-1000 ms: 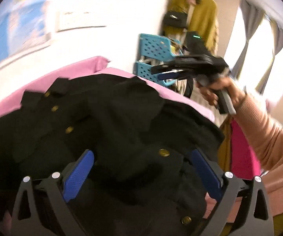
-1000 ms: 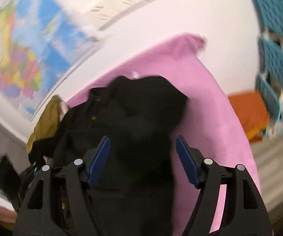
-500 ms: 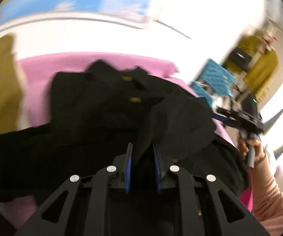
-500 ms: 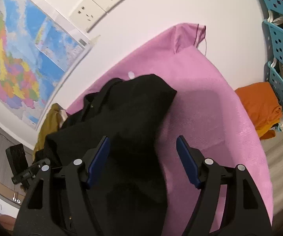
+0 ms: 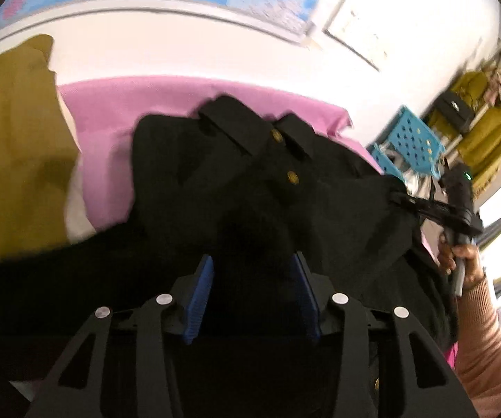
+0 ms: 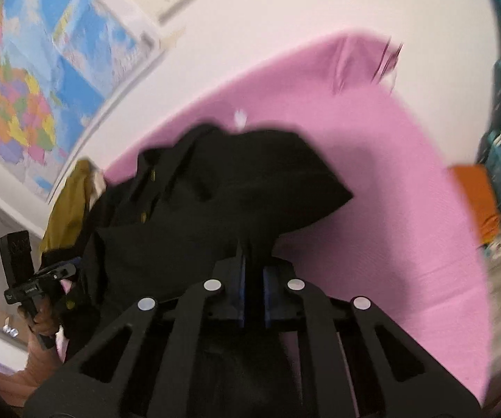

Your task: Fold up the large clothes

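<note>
Coat (image 6: 222, 191) edge pinched, right gripper (image 6: 253, 278) | left gripper (image 5: 253, 289) fingers apart | pink cover (image 6: 407, 181) beside

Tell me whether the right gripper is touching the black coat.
Touching. In the right wrist view the right gripper has its jaws shut on a fold of the black coat.

The black coat (image 5: 250, 181) lies heaped on the pink sheet (image 5: 118, 111), its fabric dark and matte, bunched into soft folds rather than spread flat. 2 brass buttons (image 5: 276, 134) sit in a line down its front, just below a stiff stand-up collar at the far end, which points toward the wall. From the right wrist view the coat (image 6: 215, 195) shows a broad flap folded over on itself, its rounded edge reaching out across the pink sheet (image 6: 389, 174), while the near part of it rises in a gathered ridge.
</note>
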The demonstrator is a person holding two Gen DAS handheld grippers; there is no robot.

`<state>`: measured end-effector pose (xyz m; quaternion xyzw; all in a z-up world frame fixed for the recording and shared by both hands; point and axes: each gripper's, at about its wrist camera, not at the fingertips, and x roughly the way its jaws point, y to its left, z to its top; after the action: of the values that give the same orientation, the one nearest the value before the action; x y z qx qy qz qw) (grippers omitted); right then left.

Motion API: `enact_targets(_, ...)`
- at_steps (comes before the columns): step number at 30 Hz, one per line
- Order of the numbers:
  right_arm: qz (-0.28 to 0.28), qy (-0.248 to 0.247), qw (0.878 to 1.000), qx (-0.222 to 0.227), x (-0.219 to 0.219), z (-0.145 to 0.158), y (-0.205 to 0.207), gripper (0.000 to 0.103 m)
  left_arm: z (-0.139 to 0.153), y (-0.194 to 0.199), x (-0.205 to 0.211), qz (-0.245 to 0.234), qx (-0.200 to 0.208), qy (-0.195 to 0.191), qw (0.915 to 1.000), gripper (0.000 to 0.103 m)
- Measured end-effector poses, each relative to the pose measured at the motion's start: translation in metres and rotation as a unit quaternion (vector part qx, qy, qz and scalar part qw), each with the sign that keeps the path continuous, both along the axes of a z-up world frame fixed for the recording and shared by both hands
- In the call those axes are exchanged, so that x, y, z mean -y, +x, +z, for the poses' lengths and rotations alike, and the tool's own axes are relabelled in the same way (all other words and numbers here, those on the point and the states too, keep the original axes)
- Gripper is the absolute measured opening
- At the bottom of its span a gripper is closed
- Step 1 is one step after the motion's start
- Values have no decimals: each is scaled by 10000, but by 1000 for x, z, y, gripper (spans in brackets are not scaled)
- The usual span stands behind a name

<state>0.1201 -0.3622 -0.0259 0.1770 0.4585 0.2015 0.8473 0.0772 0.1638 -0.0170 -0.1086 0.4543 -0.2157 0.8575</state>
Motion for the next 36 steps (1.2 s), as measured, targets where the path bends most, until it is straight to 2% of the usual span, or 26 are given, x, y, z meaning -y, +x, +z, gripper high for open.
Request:
enact_targets(2, -221, -62, 9997, 63, 11, 7, 1, 7, 6, 6, -11, 228, -45, -22, 9997, 48)
enact_targets(3, -277, 13, 9996, -35, 17, 5, 3, 7, 10, 5, -12, 258, 42, 37, 9997, 48)
enact_targets(4, -291, 8, 9995, -148, 18, -1, 6, 7, 17, -1, -9, 147, 303, 142, 9993, 50)
enact_targets(6, -306, -72, 9992, -257, 18, -9, 8, 7, 29, -20, 3, -204, 823, 343, 9958, 75)
enact_targets(8, -343, -13, 9988, -337, 18, -17, 9, 7, 33, -44, 20, -666, 1170, 599, 9891, 80)
enact_targets(10, -386, 56, 9984, -414, 20, -24, 10, 8, 32, -71, 39, -1168, 1422, 978, 9780, 80)
enact_targets(12, -395, 81, 9982, -438, 21, -27, 9, 8, 27, -92, 55, -1568, 1606, 1191, 9672, 87)
enact_targets(13, -399, 100, 9981, -449, 21, -28, 9, 8, 21, -104, 67, -1763, 1740, 1479, 9575, 87)
enact_targets(15, -396, 102, 9982, -439, 20, -27, 8, 8, 10, -107, 84, -1865, 1766, 1962, 9463, 88)
enact_targets(16, -407, 109, 9982, -436, 21, -27, 8, 8, 3, -102, 90, -1824, 1687, 2147, 9445, 88)
enact_targets(17, -412, 114, 9982, -428, 20, -27, 8, 8, -3, -95, 90, -1766, 1592, 2215, 9457, 84)
enact_targets(18, -412, 114, 9982, -415, 20, -26, 7, 8, -7, -83, 89, -1637, 1451, 2254, 9494, 69)
enact_targets(19, -429, 135, 9982, -399, 21, -26, 7, 8, -11, -63, 83, -1377, 1196, 2180, 9587, 62)
enact_targets(20, -431, 157, 9982, -377, 21, -24, 7, 8, -13, -50, 71, -1243, 984, 1912, 9687, 51)
enact_targets(21, -430, 176, 9984, -330, 22, -21, 7, 8, -11, -33, 57, -1027, 776, 1479, 9806, 35)
enact_targets(23, -476, 255, 9982, -245, 24, -16, 7, 8, -6, -2, 31, -377, 484, 1067, 9924, 23)
enact_targets(25, -507, 337, 9980, -196, 27, -13, 8, 8, -2, 26, 0, 232, 237, 757, 9966, 22)
enact_targets(26, -513, 284, 9980, -232, 26, -15, 9, 8, -3, 34, -8, 300, 141, 718, 9969, 21)
enact_targets(27, -512, 212, 9981, -273, 25, -16, 10, 10, -6, 40, -12, 346, 28, 780, 9963, 22)
enact_targets(29, -589, -26, 9975, -383, 22, -21, 11, 19, -12, 44, -13, 420, -75, 1059, 9935, 22)
enact_targets(30, -681, -198, 9966, -409, 21, -21, 10, 30, -14, 43, -11, 425, -30, 1240, 9914, 27)
enact_targets(31, -805, -384, 9954, -342, 20, -17, 7, 46, -15, 39, -10, 441, 9, 1375, 9895, 31)
enact_targets(33, -979, -670, 9929, -74, 17, -3, -1, 53, -11, 31, -7, 433, 180, 1588, 9862, 48)
enact_targets(34, -1033, -840, 9911, 83, 13, 7, -6, 53, -8, 29, -8, 430, 291, 1584, 9860, 52)
enact_targets(36, -967, -971, 9898, 377, 0, 26, -16, 53, 7, 10, -11, 510, 725, 1821, 9793, 67)
